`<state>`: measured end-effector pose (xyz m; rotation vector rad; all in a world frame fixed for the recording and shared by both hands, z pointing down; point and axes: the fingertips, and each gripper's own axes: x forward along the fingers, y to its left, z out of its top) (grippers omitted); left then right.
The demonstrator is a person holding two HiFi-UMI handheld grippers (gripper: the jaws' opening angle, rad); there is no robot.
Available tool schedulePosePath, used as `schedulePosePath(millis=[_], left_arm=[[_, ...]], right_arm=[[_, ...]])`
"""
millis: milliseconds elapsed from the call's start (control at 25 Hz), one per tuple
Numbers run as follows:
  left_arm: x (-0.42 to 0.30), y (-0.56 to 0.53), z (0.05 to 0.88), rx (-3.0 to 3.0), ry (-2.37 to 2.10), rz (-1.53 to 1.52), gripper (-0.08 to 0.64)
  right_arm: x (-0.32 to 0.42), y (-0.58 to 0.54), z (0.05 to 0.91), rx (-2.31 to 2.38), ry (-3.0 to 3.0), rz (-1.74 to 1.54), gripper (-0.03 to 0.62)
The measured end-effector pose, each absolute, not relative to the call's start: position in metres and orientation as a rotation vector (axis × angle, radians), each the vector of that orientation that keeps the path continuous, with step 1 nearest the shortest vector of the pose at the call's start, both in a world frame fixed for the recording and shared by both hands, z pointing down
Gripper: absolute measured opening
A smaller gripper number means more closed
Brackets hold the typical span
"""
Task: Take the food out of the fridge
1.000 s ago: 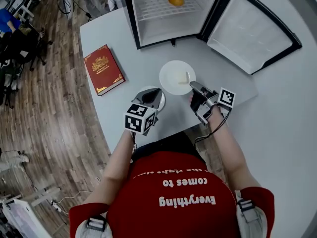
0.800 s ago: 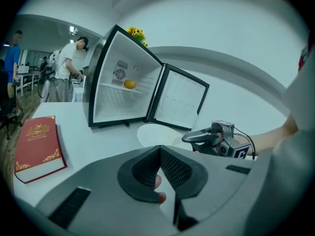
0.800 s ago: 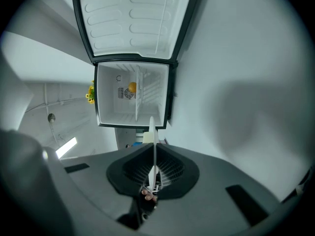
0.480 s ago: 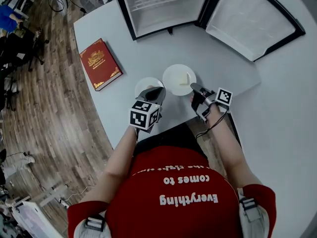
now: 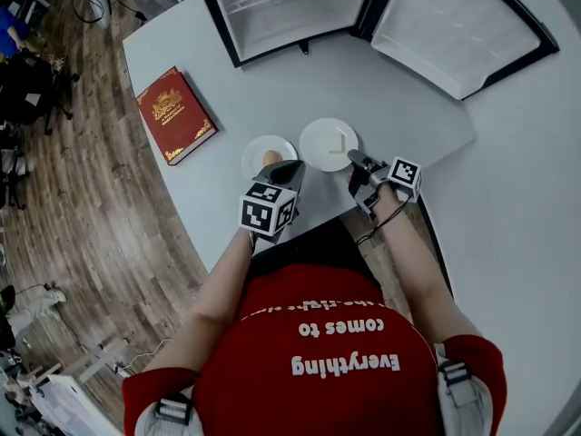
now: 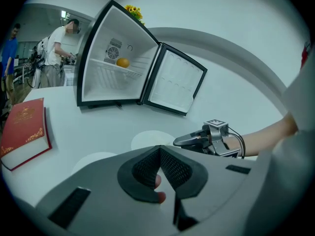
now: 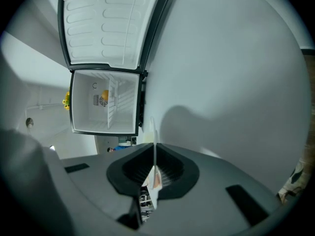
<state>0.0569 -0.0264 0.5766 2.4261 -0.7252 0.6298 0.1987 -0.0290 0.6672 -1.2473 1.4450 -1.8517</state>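
Note:
The fridge [image 5: 238, 25] stands open at the back of the white table, with an orange [image 6: 123, 62] on its wire shelf. A large white plate [image 5: 320, 139] carries a pale piece of food [image 5: 341, 145]. My right gripper [image 5: 352, 158], rolled on its side, is shut on that plate's near rim, which shows edge-on between the pads [image 7: 154, 149]. A smaller plate [image 5: 257, 150] holds a brown food item [image 5: 270, 157]. My left gripper [image 5: 292, 165] hangs at its right rim with the jaws closed tip to tip [image 6: 160, 150]; no plate edge shows between them.
A red book [image 5: 175, 113] lies on the table's left part. The fridge door [image 5: 454, 25] is swung wide open to the right. Wooden floor lies past the table's curved left edge. People stand far off at the back left [image 6: 59, 38].
Both grippers have sunk toward the table. The large plate came nearer the front edge with the right gripper. The left gripper drew back off the small plate, uncovering its food.

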Motion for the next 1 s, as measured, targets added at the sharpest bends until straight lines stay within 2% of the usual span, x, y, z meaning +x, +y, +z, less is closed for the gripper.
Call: schedulePosePath(millis=[640, 1000], left_arm=[[0.064, -0.033, 0.616, 2.285, -0.743, 0.682, 0.000], [0.069, -0.026, 0.618, 2.300, -0.728, 0.688, 0.000]], right_arm=[[0.198, -0.029, 0.695, -1.578, 1.464, -1.976, 0.026], [0.194, -0.032, 0.702, -1.925, 1.588, -2.032, 0.065]])
